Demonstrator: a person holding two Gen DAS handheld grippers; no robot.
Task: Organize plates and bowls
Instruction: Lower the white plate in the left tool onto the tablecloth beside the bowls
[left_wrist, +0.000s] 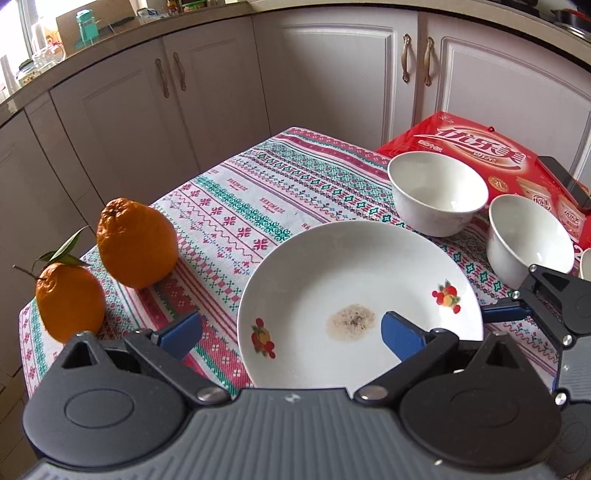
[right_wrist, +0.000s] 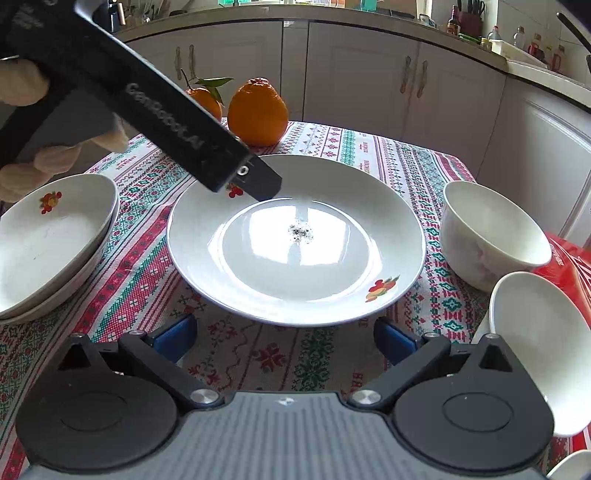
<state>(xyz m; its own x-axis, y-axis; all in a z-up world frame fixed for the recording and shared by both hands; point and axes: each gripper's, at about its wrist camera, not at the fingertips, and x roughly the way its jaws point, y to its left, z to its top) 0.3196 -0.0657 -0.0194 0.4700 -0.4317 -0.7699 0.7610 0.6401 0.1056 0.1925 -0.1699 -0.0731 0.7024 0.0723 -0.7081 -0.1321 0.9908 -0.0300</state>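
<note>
A white plate with fruit decals and a speck of residue (left_wrist: 351, 284) (right_wrist: 295, 254) lies on the patterned tablecloth. My left gripper (left_wrist: 290, 330) is open, its fingers straddling the plate's near rim; its body shows above the plate's far-left rim in the right wrist view (right_wrist: 192, 136). My right gripper (right_wrist: 286, 338) is open and empty just short of the plate's near edge; its fingers also appear at the right of the left wrist view (left_wrist: 517, 310). Two stacked decal plates (right_wrist: 48, 243) sit left. Two white bowls (left_wrist: 436, 192) (left_wrist: 524, 240) stand to the right (right_wrist: 491, 236) (right_wrist: 535, 347).
Two oranges (left_wrist: 136, 243) (left_wrist: 70, 299) stand at the table's far corner (right_wrist: 258, 110). A red snack package (left_wrist: 476, 147) with a dark phone (left_wrist: 565, 181) on it lies beyond the bowls. Kitchen cabinets (left_wrist: 332, 74) surround the small table.
</note>
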